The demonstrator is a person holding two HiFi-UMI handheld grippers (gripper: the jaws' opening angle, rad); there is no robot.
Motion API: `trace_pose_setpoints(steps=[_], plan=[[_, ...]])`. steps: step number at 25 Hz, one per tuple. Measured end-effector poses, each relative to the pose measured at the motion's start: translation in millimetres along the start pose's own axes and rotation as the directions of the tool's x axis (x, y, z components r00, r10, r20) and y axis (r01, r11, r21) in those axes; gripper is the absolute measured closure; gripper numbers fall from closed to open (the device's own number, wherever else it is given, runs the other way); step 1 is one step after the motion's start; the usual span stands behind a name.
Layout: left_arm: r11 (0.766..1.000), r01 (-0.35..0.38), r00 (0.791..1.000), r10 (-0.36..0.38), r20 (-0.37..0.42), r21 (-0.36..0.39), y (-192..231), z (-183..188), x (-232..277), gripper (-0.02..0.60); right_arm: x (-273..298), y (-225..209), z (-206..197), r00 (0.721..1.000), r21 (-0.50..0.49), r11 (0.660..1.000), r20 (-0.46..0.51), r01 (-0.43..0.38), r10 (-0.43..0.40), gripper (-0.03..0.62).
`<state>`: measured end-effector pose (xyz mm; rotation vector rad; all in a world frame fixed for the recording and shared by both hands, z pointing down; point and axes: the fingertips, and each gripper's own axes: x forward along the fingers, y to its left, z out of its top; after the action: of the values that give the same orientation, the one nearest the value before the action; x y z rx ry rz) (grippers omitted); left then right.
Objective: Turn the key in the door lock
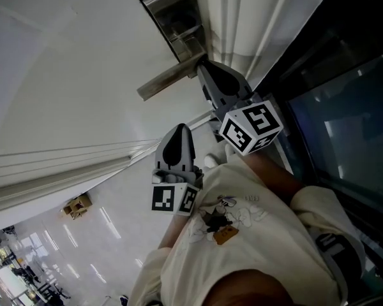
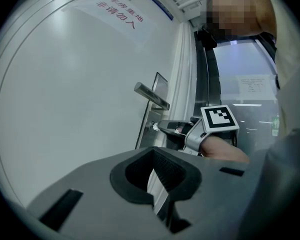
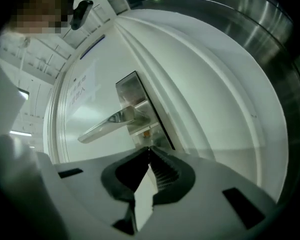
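Head view looks down; gripper views face the door (image 1: 83, 56), seemingly close; all 3 share its handle (image 1: 169, 76).

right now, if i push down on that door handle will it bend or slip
Probably stiff: the door handle looks like a solid metal bar. Its shiny finish suggests jaws could slip. It joins the lock plate at one end, so a push likely swings it.

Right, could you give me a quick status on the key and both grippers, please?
Right gripper shut on key in the lock, below the handle. Left gripper shut, empty, clear of the door. Nothing in the way.
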<state>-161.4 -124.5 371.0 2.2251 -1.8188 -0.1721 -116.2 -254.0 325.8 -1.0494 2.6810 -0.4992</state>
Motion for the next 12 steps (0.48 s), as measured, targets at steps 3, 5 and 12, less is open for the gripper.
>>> trace_pose_setpoints(steps=[3, 5, 12], plan=[[1.000, 0.003, 1.000, -0.003, -0.009, -0.010, 1.1, -3.4, -0.8, 0.576, -0.3, -1.4, -0.2, 1.000, 0.068, 0.998, 0.008, -0.005, 0.005, 0.576], [1.000, 0.006, 1.000, -0.006, -0.012, -0.014, 2.1, -4.6, -0.9, 0.577, -0.2, -2.2, -0.2, 1.000, 0.112, 0.994, 0.012, -0.009, 0.007, 0.576], [1.000, 0.013, 1.000, -0.013, -0.008, -0.020, 2.9, -5.5, -1.3, 0.576, 0.5, -5.8, -1.8, 0.999, 0.302, 0.952, 0.023, -0.039, 0.033, 0.576]])
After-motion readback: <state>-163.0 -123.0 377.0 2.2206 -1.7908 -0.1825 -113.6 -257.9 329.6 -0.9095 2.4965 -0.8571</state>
